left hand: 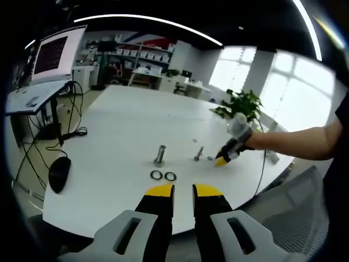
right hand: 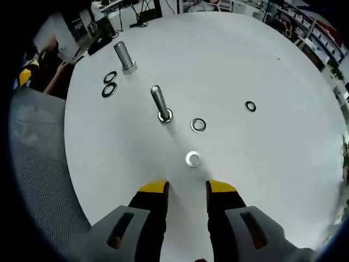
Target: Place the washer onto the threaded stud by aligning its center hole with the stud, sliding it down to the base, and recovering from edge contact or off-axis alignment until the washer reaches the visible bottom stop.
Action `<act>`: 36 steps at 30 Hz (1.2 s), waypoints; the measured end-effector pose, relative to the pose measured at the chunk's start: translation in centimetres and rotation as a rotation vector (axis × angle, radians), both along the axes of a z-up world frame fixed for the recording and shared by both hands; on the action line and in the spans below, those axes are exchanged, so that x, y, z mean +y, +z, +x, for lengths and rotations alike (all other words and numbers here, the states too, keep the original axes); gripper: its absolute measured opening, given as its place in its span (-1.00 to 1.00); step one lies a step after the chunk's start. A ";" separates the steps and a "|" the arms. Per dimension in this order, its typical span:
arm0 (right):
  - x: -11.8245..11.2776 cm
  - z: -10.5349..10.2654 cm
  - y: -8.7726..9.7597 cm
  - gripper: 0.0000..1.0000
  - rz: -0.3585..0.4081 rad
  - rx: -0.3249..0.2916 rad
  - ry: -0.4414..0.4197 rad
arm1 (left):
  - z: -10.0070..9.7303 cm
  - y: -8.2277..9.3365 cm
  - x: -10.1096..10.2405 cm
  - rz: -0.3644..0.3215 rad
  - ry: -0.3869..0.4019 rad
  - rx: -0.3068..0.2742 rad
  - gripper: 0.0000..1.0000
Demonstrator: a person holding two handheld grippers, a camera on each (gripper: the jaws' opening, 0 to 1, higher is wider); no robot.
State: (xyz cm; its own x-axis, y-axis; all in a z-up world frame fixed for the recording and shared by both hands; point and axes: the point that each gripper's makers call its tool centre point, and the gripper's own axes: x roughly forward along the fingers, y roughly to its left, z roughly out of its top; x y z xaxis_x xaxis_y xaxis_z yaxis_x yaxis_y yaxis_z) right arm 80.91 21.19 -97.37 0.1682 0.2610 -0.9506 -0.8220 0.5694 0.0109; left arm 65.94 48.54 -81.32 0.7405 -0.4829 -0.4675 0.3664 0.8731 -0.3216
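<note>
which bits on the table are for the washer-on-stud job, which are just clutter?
Job:
- thin stud, standing upright
- silver washers in front of the right hand-held gripper

Lying about:
- thick bolt
- two black rings
- lone black ring
- mouse
- plant

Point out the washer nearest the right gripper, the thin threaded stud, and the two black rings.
washer (right hand: 193, 159), right gripper view, on its flat metal ring
threaded stud (right hand: 160, 102), right gripper view, mid-shaft
black rings (right hand: 109, 84), right gripper view, where the pair meet
</note>
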 end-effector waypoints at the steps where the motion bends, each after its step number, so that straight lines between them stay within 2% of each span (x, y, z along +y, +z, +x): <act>1: -0.1 0.1 0.0 -0.41 -0.003 0.003 0.002 | 0.0 0.0 0.0 0.000 0.000 0.000 -0.78; 15: 0.1 0.6 0.4 -0.41 -0.047 0.040 0.083 | 0.0 0.0 0.0 -0.001 0.002 0.000 -0.78; 23: 0.6 0.8 0.7 -0.42 -0.053 0.018 0.109 | 0.0 0.0 0.1 -0.002 0.003 -0.001 -0.78; 36: 0.5 0.5 -0.2 -0.48 -0.076 0.027 0.133 | 0.0 0.1 0.1 -0.004 0.004 -0.002 -0.78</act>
State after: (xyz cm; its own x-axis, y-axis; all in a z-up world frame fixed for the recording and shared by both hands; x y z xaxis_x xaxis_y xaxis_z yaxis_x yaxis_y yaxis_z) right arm 81.38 21.65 -97.54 0.1113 0.2063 -0.9721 -0.8902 0.4555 -0.0052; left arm 65.98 48.62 -81.26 0.7435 -0.4815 -0.4641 0.3635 0.8735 -0.3239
